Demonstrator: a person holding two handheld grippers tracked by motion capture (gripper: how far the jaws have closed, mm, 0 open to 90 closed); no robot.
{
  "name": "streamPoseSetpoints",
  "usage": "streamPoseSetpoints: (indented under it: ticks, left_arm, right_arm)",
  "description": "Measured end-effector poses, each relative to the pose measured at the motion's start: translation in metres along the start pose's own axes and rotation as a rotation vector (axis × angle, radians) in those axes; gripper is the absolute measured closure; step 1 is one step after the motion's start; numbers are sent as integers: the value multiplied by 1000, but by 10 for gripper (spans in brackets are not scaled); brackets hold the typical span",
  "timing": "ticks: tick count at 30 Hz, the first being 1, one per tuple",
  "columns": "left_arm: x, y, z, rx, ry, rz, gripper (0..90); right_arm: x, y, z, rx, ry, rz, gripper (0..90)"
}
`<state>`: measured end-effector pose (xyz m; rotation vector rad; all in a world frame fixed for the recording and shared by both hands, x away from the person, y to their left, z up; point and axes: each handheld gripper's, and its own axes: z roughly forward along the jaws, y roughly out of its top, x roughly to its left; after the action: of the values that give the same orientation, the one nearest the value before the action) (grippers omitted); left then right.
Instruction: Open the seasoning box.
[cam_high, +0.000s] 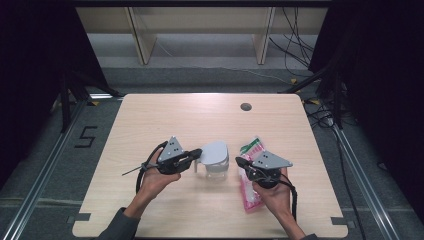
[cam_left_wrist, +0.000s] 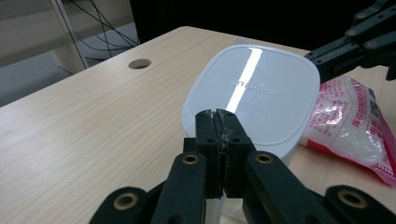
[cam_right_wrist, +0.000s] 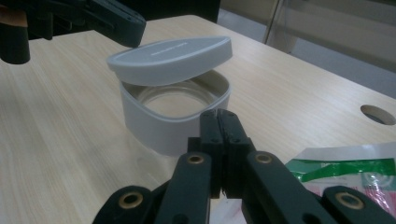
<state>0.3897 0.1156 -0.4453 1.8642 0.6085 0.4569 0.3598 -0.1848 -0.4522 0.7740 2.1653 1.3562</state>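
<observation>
In the high view, a white lidded container (cam_high: 217, 162) sits at the lower middle of the frame on the pale wooden worktop (cam_high: 150, 125). Its lid (cam_high: 214, 152) is lifted on one side and tilts over the body. The left hand-held gripper (cam_high: 199, 153) comes in from the left, with its tips at the lid's left edge. In the left gripper view the jaws are pressed together at the lower centre of the frame, right at the near rim of the lid (cam_left_wrist: 254, 95); whether a thin edge of the lid is pinched between them I cannot tell.

The right hand-held gripper (cam_high: 241, 162) lies in the lower right of the high view, just to the right of the container, over a red-and-white plastic packet (cam_high: 251, 196) that lies flat on the worktop. In the right gripper view its jaws are closed on nothing, and beyond them the container (cam_right_wrist: 175, 122) stands open on the near side with the lid (cam_right_wrist: 170, 53) slanting up, showing a clear inner wall. The packet's green and white end (cam_right_wrist: 348, 170) is at the lower right of that frame.

A round cable hole (cam_high: 245, 106) shows near the worktop's far edge, in the upper middle of the high view.
</observation>
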Motion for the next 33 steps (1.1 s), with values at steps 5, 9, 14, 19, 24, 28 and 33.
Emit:
streamPoseSetpoints:
  ticks: [5, 9, 14, 19, 24, 28, 33]
  left_arm:
    - [1, 0, 0, 2, -2, 19, 877]
    - [0, 0, 0, 1, 1, 6, 877]
    - [1, 0, -1, 1, -2, 19, 875]
    - [2, -1, -2, -3, 1, -14, 786]
    - [3, 0, -9, 22, 3, -19, 509]
    - [0, -6, -17, 46, 3, -43, 388]
    - [-3, -16, -26, 64, 24, -42, 283]
  right_arm:
    - [2, 4, 8, 0, 18, 2, 900]
    - [8, 11, 14, 7, 34, -21, 900]
    - [7, 13, 16, -5, 34, -39, 900]
    - [10, 15, 20, -9, 37, -38, 900]
    - [13, 21, 20, -13, 43, -44, 900]
    - [17, 25, 22, -24, 42, -54, 900]
    - [21, 30, 27, -33, 46, -79, 900]
